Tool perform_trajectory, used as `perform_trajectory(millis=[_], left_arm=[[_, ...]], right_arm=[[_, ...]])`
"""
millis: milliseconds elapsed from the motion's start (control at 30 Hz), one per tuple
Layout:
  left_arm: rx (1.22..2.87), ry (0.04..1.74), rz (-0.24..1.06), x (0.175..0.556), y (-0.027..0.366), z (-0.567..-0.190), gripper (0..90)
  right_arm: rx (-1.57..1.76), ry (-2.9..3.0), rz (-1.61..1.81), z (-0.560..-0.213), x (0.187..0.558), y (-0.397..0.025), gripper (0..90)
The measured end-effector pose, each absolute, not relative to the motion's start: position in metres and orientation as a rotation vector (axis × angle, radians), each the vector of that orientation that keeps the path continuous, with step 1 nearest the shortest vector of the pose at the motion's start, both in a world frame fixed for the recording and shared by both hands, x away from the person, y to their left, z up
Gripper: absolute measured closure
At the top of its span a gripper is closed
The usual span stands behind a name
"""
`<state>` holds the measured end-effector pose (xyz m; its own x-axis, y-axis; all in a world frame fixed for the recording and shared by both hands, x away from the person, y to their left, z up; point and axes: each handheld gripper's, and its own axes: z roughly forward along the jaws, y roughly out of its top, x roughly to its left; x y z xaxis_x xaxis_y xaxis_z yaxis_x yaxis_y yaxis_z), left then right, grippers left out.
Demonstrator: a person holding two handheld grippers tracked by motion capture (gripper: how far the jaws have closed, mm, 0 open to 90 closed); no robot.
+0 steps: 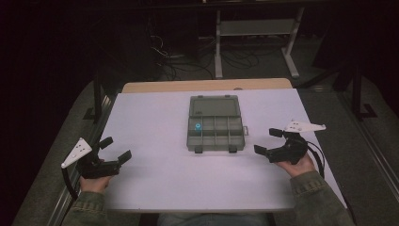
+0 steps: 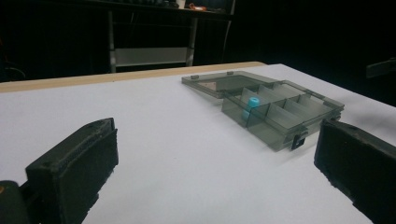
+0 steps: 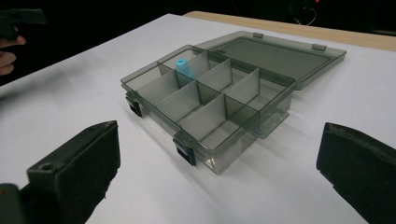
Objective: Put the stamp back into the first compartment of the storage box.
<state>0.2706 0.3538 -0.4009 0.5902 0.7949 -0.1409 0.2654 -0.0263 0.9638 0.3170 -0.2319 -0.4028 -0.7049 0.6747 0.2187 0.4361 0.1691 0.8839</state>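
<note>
A grey see-through compartment box [image 1: 216,133] [image 2: 299,114] [image 3: 210,116] lies open in the middle of the white table, its lid [image 1: 214,106] [image 3: 275,53] flat behind it. A small blue cylinder [image 1: 198,126] [image 2: 252,105] [image 3: 184,66] stands in the back left compartment. My left gripper [image 1: 116,149] [image 2: 215,168] rests open at the table's left, apart from the box. To the right of the box my right gripper [image 1: 267,141] [image 3: 219,177] is open, its jaws pointing at the box's front right corner. Neither gripper holds anything.
The white table [image 1: 155,179] has a wooden strip [image 1: 207,85] along its far edge. A white metal stand [image 1: 256,28] and loose cables [image 1: 188,59] are on the dark floor beyond. Bare tabletop lies in front of the box and on both sides.
</note>
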Motion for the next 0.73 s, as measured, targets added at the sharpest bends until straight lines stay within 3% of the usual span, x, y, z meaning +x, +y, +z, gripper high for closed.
perform_trajectory(millis=[733], left_arm=[[1.582, 0.913, 0.537, 0.27, 0.355, -0.401, 0.0]], right_arm=[[1.058, 2.123, 1.563, -0.418, 0.291, -0.242, 0.0]])
